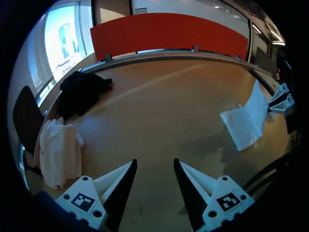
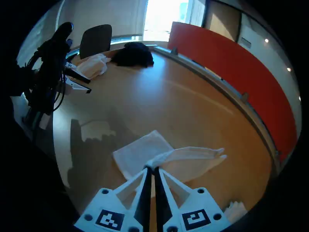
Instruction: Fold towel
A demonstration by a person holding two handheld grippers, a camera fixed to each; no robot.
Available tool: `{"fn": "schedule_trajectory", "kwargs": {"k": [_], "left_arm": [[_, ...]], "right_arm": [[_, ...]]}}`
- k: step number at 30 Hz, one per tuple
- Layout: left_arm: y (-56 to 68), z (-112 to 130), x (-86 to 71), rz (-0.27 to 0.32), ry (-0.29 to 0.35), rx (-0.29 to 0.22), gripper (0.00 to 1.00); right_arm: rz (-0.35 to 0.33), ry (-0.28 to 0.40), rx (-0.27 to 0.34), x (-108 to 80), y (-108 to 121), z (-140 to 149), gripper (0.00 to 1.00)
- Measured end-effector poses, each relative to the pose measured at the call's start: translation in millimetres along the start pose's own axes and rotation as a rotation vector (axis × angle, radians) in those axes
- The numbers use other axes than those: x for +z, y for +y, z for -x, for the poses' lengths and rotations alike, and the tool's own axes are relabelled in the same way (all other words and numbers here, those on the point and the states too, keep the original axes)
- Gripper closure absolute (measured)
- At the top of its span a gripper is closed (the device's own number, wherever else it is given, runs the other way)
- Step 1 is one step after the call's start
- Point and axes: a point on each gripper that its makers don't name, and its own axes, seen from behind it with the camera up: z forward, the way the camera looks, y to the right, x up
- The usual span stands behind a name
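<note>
A white towel (image 2: 170, 160) lies on the wooden table (image 2: 154, 104), partly folded, one edge lifted. My right gripper (image 2: 151, 170) is shut on that lifted edge, right at its fingertips. In the left gripper view the same towel (image 1: 245, 120) hangs up from the table at the far right, held by the right gripper (image 1: 270, 106). My left gripper (image 1: 154, 164) stands open over bare table with nothing between its fingers. It appears in the right gripper view as the left gripper (image 2: 87, 85) at the far left, held by a dark-sleeved arm.
A heap of white cloths (image 1: 60, 149) lies at the table's left edge, a black garment (image 1: 83, 91) behind it. A dark chair (image 1: 27, 116) stands beside them. A red divider panel (image 1: 170, 33) runs along the table's far side. Windows are at the back left.
</note>
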Motion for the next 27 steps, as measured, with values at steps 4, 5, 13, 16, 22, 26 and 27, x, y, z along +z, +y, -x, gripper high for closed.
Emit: {"fn": "schedule_trajectory", "kwargs": {"k": [4, 5, 13, 16, 22, 26, 27], "left_arm": [[-2.6, 2.9, -1.6, -0.004, -0.002, -0.004, 0.30], [-3.4, 3.8, -2.2, -0.005, -0.003, -0.005, 0.30], [-7.5, 8.0, -3.5, -0.010, -0.008, -0.008, 0.31], [-7.7, 8.2, -3.2, -0.009, -0.008, -0.009, 0.31], [-7.5, 6.9, -2.4, -0.007, -0.006, -0.011, 0.30], [-7.1, 5.8, -1.9, -0.007, -0.005, -0.007, 0.31], [-7.0, 5.7, -1.8, -0.007, -0.005, -0.006, 0.31]], "right_arm": [[-0.030, -0.007, -0.006, 8.9, -12.2, -0.4, 0.95], [-0.038, -0.010, -0.008, 11.6, -15.3, 0.0, 0.95], [-0.052, -0.030, 0.006, 21.6, -21.7, 4.4, 0.47], [-0.052, -0.029, 0.021, 20.6, -20.1, 5.6, 0.36], [-0.047, -0.026, 0.041, 17.1, -15.4, 7.6, 0.35], [-0.044, -0.028, 0.046, 16.3, -13.5, 9.6, 0.31], [-0.043, -0.029, 0.048, 16.2, -13.2, 10.2, 0.30]]}}
